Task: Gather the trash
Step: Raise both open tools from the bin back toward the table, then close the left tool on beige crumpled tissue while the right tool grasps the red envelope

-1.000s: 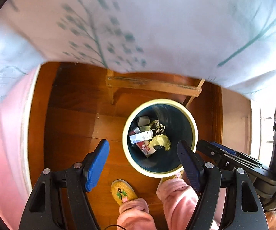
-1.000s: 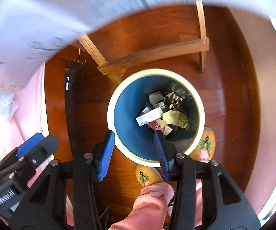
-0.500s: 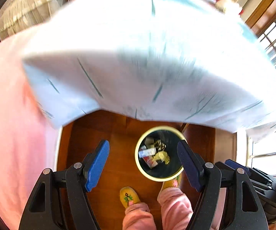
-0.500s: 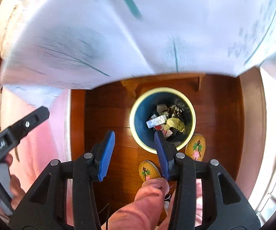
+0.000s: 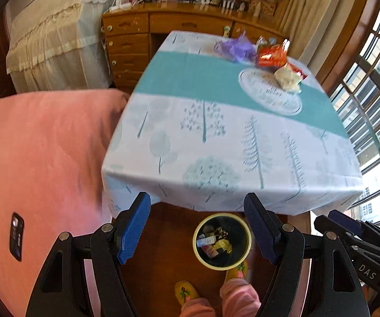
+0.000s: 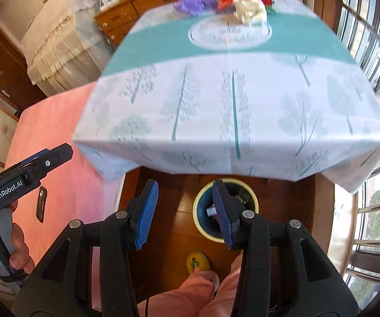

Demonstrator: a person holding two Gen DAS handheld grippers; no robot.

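Left gripper (image 5: 197, 226), which you hold high over the floor, has its jaws wide apart and empty; the right gripper (image 6: 185, 212) beside it is likewise spread, though less widely, and carries nothing. Directly below and just ahead of both sits the waste bin (image 5: 248, 237), its rim ringed in pale yellow, with scraps of trash (image 5: 215, 241) lying in its bottom; it stands on the wooden floor at your slippered feet, close under the near table edge, presumably so that items can be dropped straight in. Beyond the fingers, well ahead and above the bin, the clothed table (image 5: 216, 142) spreads out. At its far right end lie the remaining pieces: a purple bag (image 5: 233, 47), a red wrapper (image 5: 270, 56) and a pale crumpled wad (image 5: 287, 80), the wad resting on the edge of a round plate (image 5: 266, 97). Reaching them means crossing the whole tabletop; nothing stands between. To your left, a pink bed (image 5: 39, 158) flanks the table, with a dark phone (image 5: 16, 236) on it.
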